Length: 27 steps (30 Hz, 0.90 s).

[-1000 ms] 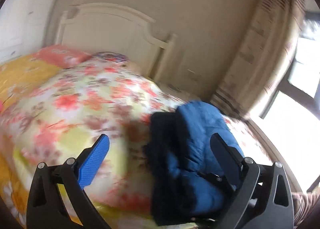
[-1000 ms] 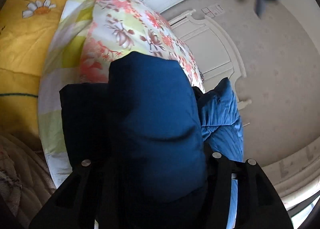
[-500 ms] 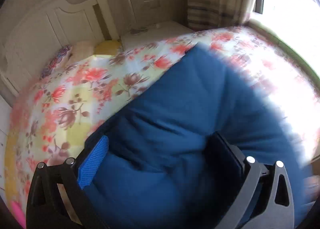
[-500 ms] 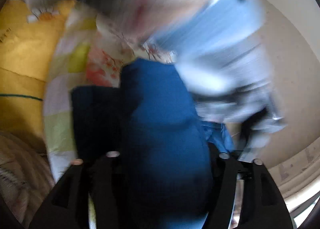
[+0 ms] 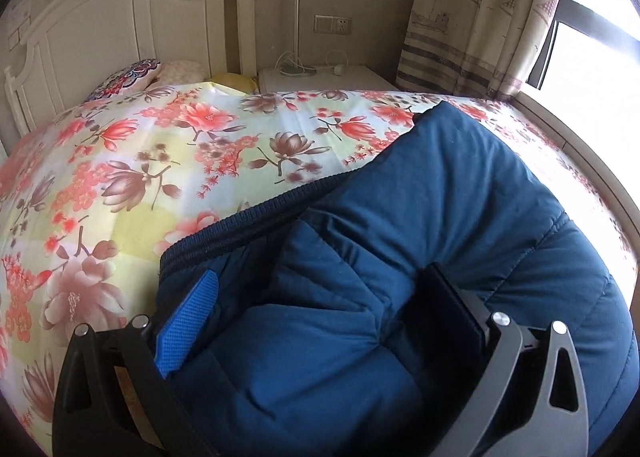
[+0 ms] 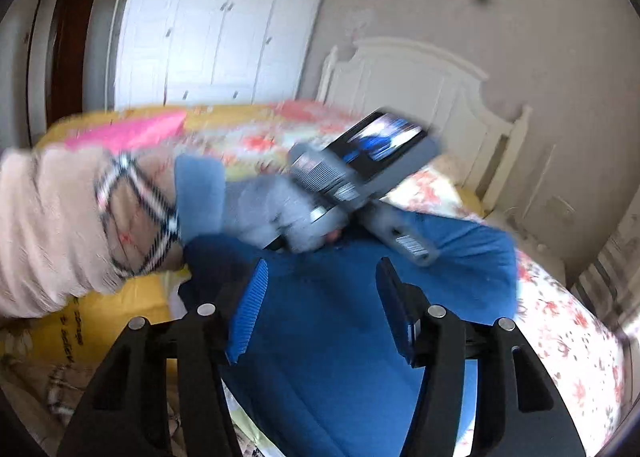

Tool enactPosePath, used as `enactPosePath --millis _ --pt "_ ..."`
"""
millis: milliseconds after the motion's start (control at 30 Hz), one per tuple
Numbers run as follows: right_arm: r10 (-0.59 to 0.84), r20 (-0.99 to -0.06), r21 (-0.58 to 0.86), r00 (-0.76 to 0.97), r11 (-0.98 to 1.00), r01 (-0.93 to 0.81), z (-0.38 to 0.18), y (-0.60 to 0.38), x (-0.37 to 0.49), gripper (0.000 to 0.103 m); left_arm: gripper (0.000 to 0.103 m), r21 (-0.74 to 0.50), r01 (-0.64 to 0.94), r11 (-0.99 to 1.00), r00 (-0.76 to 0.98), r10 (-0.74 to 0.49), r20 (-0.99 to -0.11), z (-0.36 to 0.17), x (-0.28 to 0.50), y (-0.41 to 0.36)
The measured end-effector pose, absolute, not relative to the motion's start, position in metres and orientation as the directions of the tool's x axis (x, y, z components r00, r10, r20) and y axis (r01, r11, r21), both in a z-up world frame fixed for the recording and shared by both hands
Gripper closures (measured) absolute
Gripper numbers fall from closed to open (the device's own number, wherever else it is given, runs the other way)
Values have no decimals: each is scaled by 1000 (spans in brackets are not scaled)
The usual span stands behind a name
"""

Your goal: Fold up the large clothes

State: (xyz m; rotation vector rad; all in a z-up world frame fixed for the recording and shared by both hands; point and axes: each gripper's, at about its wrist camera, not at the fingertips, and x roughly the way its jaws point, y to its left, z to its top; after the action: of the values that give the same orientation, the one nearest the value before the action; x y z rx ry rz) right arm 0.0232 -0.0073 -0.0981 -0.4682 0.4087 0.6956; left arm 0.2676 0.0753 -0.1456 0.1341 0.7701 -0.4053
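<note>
The left claw [image 5: 320, 273] now sits pressed down into the blue padded jacket [image 5: 460, 185]. Its jaws stand wide apart and the quilting bulges up between them. No clear pinch shows, so it reads as pushing the fabric flat, not gripping it. A second ago this claw hung above the bed with the jacket off to one side as a narrow bundle; now the jacket fills its lower view.

The floral quilt [image 5: 180, 161] runs up to the white headboard [image 5: 100, 37]. The jacket lies on the quilt well short of the headboard, at the end of the bed away from it. Its dark ribbed edge [image 5: 256, 221] faces toward the headboard.

The jacket has also changed shape. The tall, doubled-over mass that stood between the right fingers a second ago is now a lower, broader spread, which suggests a fold has just been laid over and set down.

The right claw [image 6: 322, 261] has come up off the cloth and tipped toward the headboard. Its jaws are closing with nothing pinched between the pads; the jacket shows below the gap.

Between the right claw and the headboard, a grey-gloved hand [image 6: 276, 213] with a pale sleeve [image 6: 52, 225] holds the left tool onto the jacket.

Judged from this, the fold is placed and being pressed, with smoothing or another fold left to do.
</note>
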Motion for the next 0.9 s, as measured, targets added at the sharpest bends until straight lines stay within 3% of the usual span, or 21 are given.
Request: enactPosePath --millis 67,167,367,467,567,700,833,900 --pt "455 -560 -333 692 641 -691 -126 20 26 49 2 -30 397 918 658 -307 -688 -146 265 78" --pt "397 -555 -464 730 581 -669 -143 37 19 48 2 -37 382 923 674 -306 -673 -146 262 85" --pt "415 -576 -430 705 580 -692 -145 36 32 48 2 -12 355 935 706 -276 -652 -146 257 88" --pt "479 -614 -347 628 550 -759 -125 21 31 49 2 12 300 954 745 -226 -628 -143 251 93" --pt "522 -533 -339 666 589 -733 -89 -13 35 50 2 -4 269 963 746 -211 -632 -144 254 101" --pt "438 -431 -344 789 729 -592 -53 -65 87 61 2 27 245 969 755 -173 -632 -143 254 97" --pt "382 -493 -158 781 844 -513 -40 -103 191 83 2 82 201 976 785 -110 -609 -141 248 93" --pt "386 -519 -82 763 866 -494 -41 -109 232 84 2 67 195 978 782 -114 -612 -142 248 97"
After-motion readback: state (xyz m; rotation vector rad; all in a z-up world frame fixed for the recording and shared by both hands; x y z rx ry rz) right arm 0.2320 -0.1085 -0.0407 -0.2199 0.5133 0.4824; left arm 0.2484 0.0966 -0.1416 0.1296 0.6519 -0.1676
